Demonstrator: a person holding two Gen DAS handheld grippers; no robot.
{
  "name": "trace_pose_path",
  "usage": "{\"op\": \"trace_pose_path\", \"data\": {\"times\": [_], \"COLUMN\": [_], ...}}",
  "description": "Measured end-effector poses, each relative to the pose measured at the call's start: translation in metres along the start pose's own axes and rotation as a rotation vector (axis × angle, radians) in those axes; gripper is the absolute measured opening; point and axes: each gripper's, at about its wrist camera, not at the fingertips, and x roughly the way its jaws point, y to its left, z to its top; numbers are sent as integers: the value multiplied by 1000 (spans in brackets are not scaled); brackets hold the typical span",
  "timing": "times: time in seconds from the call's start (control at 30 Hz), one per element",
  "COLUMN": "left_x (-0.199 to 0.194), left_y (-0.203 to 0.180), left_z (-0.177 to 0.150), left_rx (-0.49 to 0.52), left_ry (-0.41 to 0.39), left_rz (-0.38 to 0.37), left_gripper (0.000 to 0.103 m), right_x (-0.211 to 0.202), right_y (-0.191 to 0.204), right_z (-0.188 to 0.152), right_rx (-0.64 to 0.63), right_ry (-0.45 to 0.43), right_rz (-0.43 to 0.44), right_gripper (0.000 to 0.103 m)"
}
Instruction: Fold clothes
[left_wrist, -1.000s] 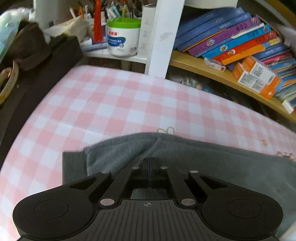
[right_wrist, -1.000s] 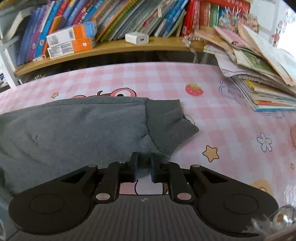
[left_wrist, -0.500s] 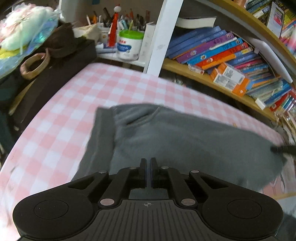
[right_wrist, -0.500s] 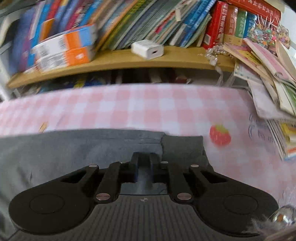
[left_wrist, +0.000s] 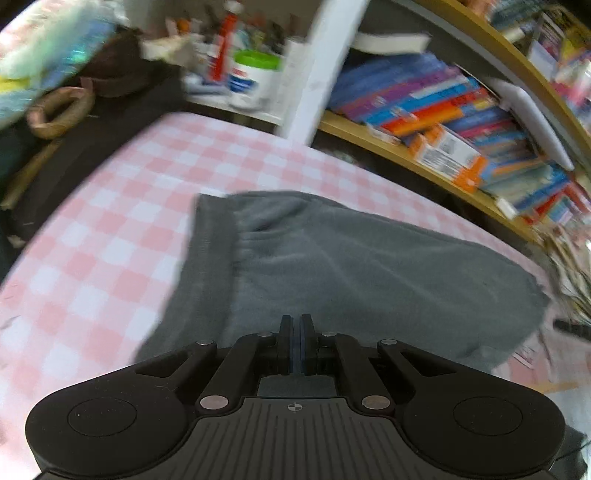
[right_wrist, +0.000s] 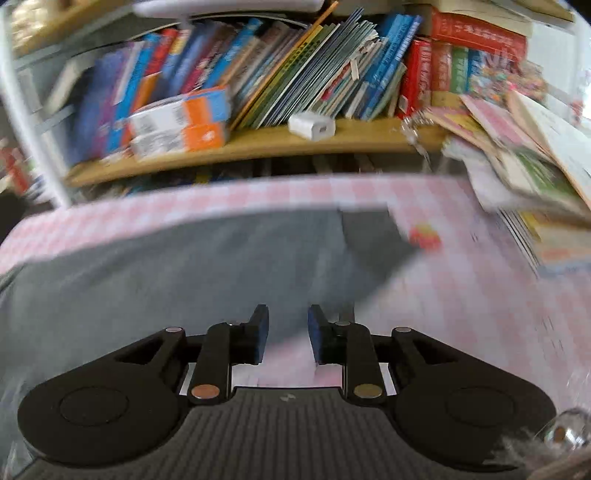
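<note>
A grey garment (left_wrist: 332, 266) lies folded lengthwise on the pink checked tablecloth (left_wrist: 110, 221); it also shows in the right wrist view (right_wrist: 184, 277). My left gripper (left_wrist: 295, 325) is shut, its jaws pressed together at the garment's near edge; whether cloth is pinched between them is hidden. My right gripper (right_wrist: 284, 325) is open, its blue pads apart, just above the garment's near edge with nothing between them. The ribbed cuff end (right_wrist: 373, 236) lies to the right, and the waistband end (left_wrist: 207, 258) to the left.
A wooden shelf (right_wrist: 258, 144) of books runs along the table's far side. A stack of books and papers (right_wrist: 535, 184) lies at the right. A white tub with a green lid (left_wrist: 255, 77), pens and dark bags (left_wrist: 110, 122) crowd the left.
The right gripper has opened and let go of the cloth. Both grippers rose and carried the near edge over toward the shelf; the garment now lies folded.
</note>
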Motion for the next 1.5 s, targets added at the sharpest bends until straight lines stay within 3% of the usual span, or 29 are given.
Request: {"op": "trace_pose_path", "data": {"times": [0.07,0.1,0.13,0.23,0.27,0.37,0.5,0.73,0.83,0.97,1.07,1.27,1.4,1.5], "left_x": [14,20,23,20,19,18,9,-4,-10,-37,-63,-94,-87,-87], "left_y": [-7,-5,5,42,43,36,44,57,59,48,49,53,62,81], "left_z": [1,0,1,2,2,2,-4,-13,-14,-20,-36,-84,-98,-99], "left_rx": [50,49,-8,-300,-304,-193,-223,-229,-235,-150,-111,-124,-133,-213], "left_ry": [33,31,11,-47,-48,-33,-33,-11,-11,-65,-82,-25,61,72], "left_rz": [0,46,85,65,69,88,56,-1,-8,5,-52,-130,-34,-17], "left_gripper": [4,3,5,5,5,5,5,5,5,5,5,5,5,3], "right_x": [-31,-45,-56,-79,-83,-89,-87,-77,-76,-93,-107,-123,-120,-120], "right_y": [3,2,1,3,2,-1,-6,-32,-33,-20,-7,15,16,14], "right_z": [-30,-45,-59,-90,-98,-119,-138,-129,-125,-128,-137,-161,-173,-177], "right_rx": [-21,-29,-34,-17,-1,46,76,125,125,116,119,122,145,144], "right_ry": [11,20,32,64,74,104,134,103,106,70,52,57,91,97], "right_rz": [-7,-17,-29,-70,-83,-117,-138,-203,-202,-189,-178,-177,-197,-223], "right_gripper": [22,22,22,22,22,22,19,3,5,21,22,22,22,22]}}
